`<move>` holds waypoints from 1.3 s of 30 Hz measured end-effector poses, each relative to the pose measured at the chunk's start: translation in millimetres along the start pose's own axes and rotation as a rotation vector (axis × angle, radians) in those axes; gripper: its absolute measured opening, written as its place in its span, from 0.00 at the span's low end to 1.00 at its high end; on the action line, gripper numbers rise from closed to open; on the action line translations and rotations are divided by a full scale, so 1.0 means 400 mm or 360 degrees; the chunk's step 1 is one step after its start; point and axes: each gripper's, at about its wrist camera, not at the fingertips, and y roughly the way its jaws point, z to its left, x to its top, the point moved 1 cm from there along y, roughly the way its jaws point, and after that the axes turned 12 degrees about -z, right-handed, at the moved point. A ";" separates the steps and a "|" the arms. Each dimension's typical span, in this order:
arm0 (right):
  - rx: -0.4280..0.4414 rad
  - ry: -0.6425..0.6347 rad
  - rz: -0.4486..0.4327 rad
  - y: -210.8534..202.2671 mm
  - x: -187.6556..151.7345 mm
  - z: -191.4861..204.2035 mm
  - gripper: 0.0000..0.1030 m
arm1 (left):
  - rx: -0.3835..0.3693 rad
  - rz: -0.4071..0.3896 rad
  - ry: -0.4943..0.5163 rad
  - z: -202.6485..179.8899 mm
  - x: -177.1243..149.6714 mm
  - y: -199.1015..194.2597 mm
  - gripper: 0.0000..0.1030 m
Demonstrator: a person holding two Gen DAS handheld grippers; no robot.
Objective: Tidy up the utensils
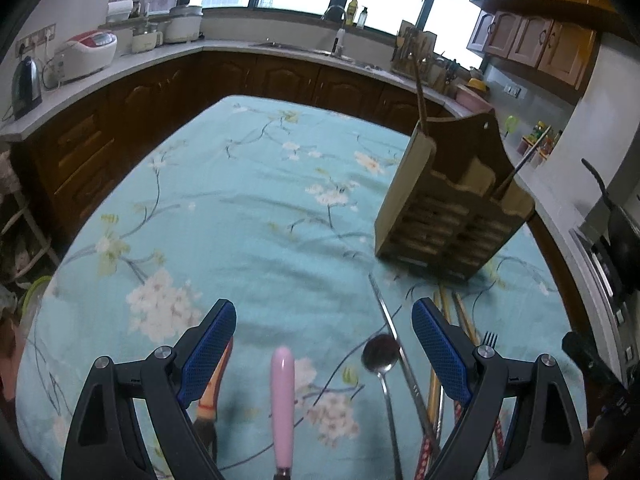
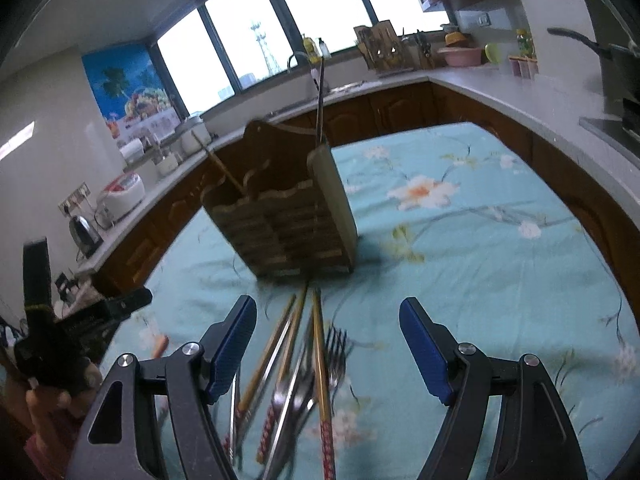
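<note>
A wooden utensil holder stands on the teal floral tablecloth, with two sticks in it; it also shows in the right wrist view. My left gripper is open and empty above a pink-handled utensil and a metal spoon. Chopsticks and a fork lie to its right. My right gripper is open and empty over a pile of chopsticks, a fork and metal utensils, just before the holder.
An orange-handled utensil lies under my left gripper's left finger. Kitchen counters with a kettle, rice cooker, sink and knife block ring the table. A stove with a pan is at the right.
</note>
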 end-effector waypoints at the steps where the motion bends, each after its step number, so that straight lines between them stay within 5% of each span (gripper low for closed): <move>1: -0.0008 -0.0011 0.0019 0.001 -0.014 0.001 0.74 | 0.0004 0.0021 -0.0004 0.003 -0.007 0.003 0.87; 8: -0.0003 -0.0039 0.0090 0.012 -0.060 0.009 0.84 | 0.0006 0.0061 0.0005 0.001 -0.018 0.016 0.87; 24: -0.0022 -0.0090 0.0188 0.069 -0.066 0.004 0.84 | 0.0005 0.0213 0.0083 -0.035 -0.002 0.130 0.87; 32: 0.0033 -0.0170 0.0295 0.154 -0.044 0.030 0.53 | -0.0019 0.0264 0.0173 -0.072 0.014 0.207 0.84; 39: 0.0084 -0.0217 0.0425 0.250 -0.038 0.045 0.32 | -0.0043 0.0321 0.0245 -0.098 0.009 0.282 0.61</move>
